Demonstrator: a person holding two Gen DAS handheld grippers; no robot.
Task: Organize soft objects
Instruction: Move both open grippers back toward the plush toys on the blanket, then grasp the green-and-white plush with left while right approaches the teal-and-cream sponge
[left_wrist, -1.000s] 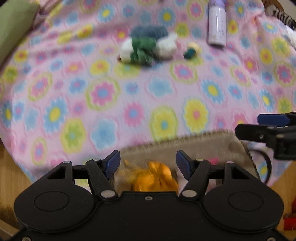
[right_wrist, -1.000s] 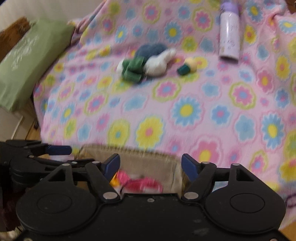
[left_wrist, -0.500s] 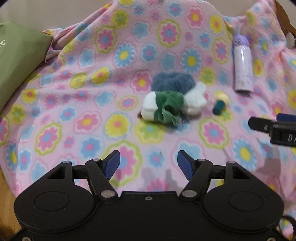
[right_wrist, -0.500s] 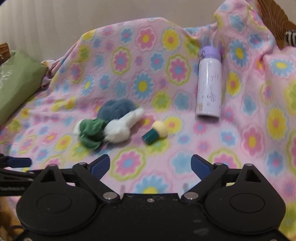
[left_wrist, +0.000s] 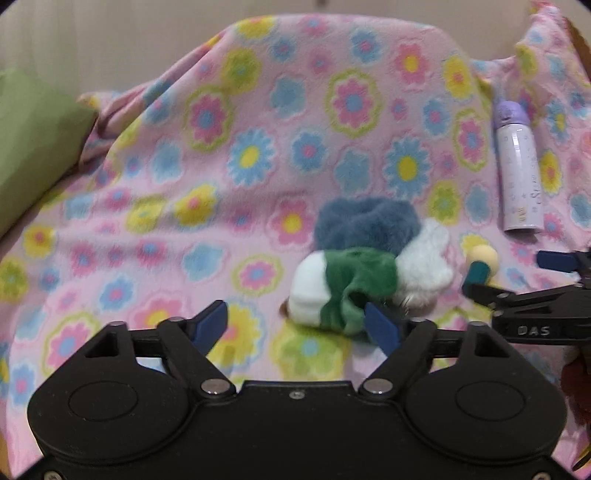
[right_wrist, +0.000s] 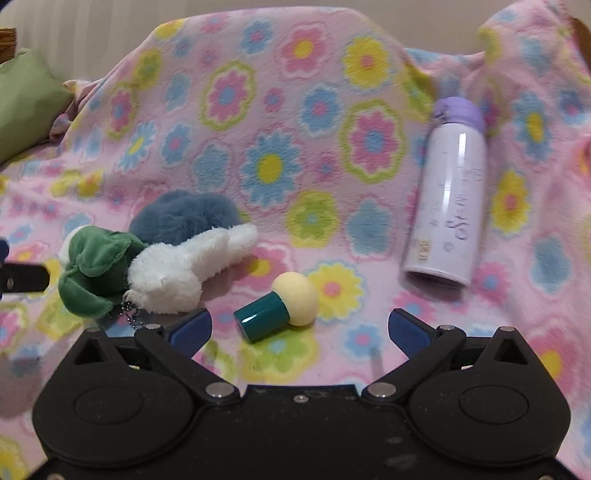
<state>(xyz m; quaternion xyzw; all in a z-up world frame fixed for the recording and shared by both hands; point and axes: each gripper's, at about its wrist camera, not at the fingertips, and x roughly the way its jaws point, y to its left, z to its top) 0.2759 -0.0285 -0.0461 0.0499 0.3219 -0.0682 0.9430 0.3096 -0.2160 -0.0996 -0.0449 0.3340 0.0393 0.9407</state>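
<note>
Both claws now nearer plush pile (left_wrist: 365, 266); basket gone from view. Left claw (left_wrist: 301, 326) jaws just been opening, nothing between; right claw (right_wrist: 299, 332) wide apart, empty.

Plush toys (left_wrist: 354, 273) on flowered blanket (left_wrist: 258, 155), beyond open left tool (left_wrist: 299, 325)

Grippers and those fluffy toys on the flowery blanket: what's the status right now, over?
Left gripper and right gripper open, jaws just widened, nothing between. Plush pile untouched on blanket. Sponge applicator nearest right gripper.
</note>
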